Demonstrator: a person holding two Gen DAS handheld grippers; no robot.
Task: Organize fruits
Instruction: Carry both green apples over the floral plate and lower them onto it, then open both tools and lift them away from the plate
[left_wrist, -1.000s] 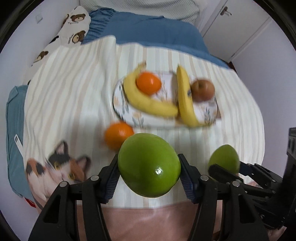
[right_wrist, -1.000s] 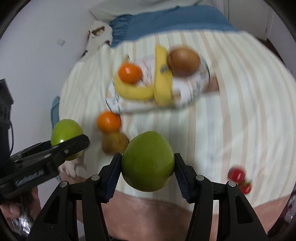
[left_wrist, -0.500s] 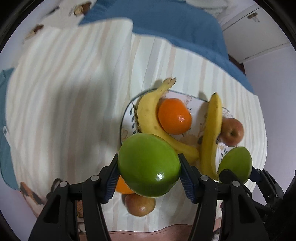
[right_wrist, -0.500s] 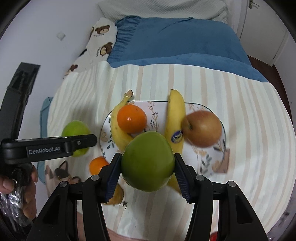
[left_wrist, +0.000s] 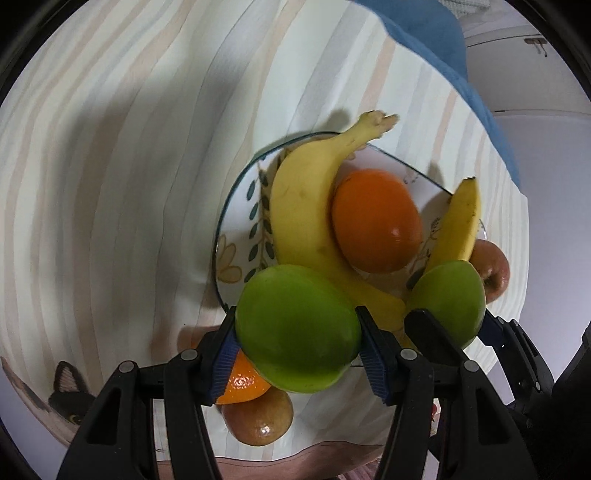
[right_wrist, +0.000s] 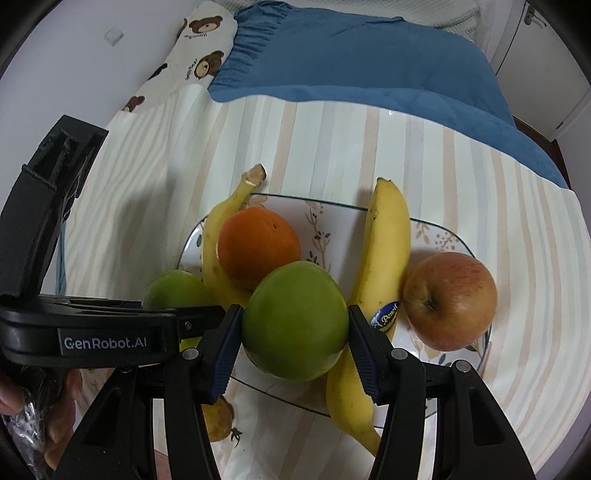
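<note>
My left gripper (left_wrist: 297, 338) is shut on a green apple (left_wrist: 297, 326) and holds it over the near left edge of the floral plate (left_wrist: 236, 236). My right gripper (right_wrist: 294, 334) is shut on a second green apple (right_wrist: 294, 319) above the plate's (right_wrist: 332, 214) near middle. On the plate lie two bananas (right_wrist: 384, 251), an orange (right_wrist: 256, 251) and a red apple (right_wrist: 448, 299). The right gripper's apple also shows in the left wrist view (left_wrist: 448, 299), and the left gripper's apple in the right wrist view (right_wrist: 173, 290).
An orange (left_wrist: 240, 386) and a brownish apple (left_wrist: 258, 421) lie on the striped cloth (left_wrist: 110, 184) in front of the plate. A blue blanket (right_wrist: 351, 59) and a bear-print pillow (right_wrist: 192, 55) lie behind. A cat print (left_wrist: 66, 391) marks the cloth's near left.
Both grippers have moved forward and down toward the plate with their green apples; the plate and its fruit now loom much closer in both views.
</note>
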